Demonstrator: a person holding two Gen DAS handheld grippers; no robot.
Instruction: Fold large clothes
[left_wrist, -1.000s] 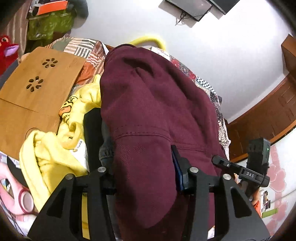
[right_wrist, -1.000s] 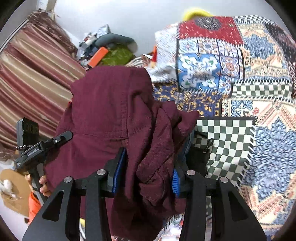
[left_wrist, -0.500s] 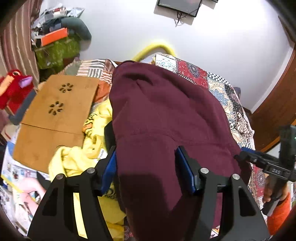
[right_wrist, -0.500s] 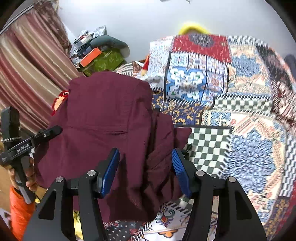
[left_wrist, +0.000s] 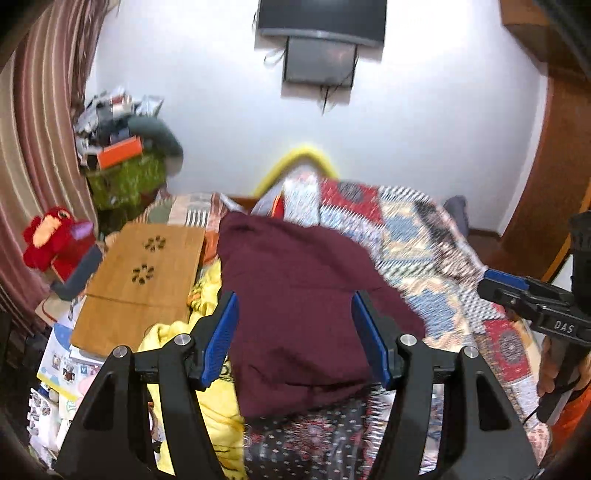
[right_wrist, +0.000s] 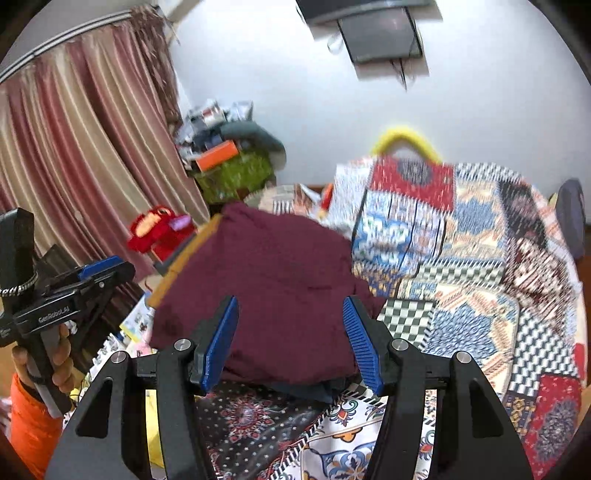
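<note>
Lying folded on the patchwork bedspread (left_wrist: 424, 236), the maroon garment (left_wrist: 295, 310) sits clear of both claws. Only the left wrist view shows the wooden board (left_wrist: 144, 284) and yellow clothing (left_wrist: 210, 406) at the garment's left; there the left claw (left_wrist: 293, 336) gapes wide, holding nothing. Only the right wrist view shows dark cloth (right_wrist: 314, 391) under the garment's near edge; the right claw (right_wrist: 290, 341) is likewise spread and empty.

Two black handheld grippers, left gripper (left_wrist: 295, 334) and right gripper (right_wrist: 290, 338), carry ribbed blue pads (left_wrist: 219, 343) and silver screws (right_wrist: 399, 344). White lettering marks their sides; an orange sleeve (right_wrist: 27, 424) covers the wrist at lower left.
</note>
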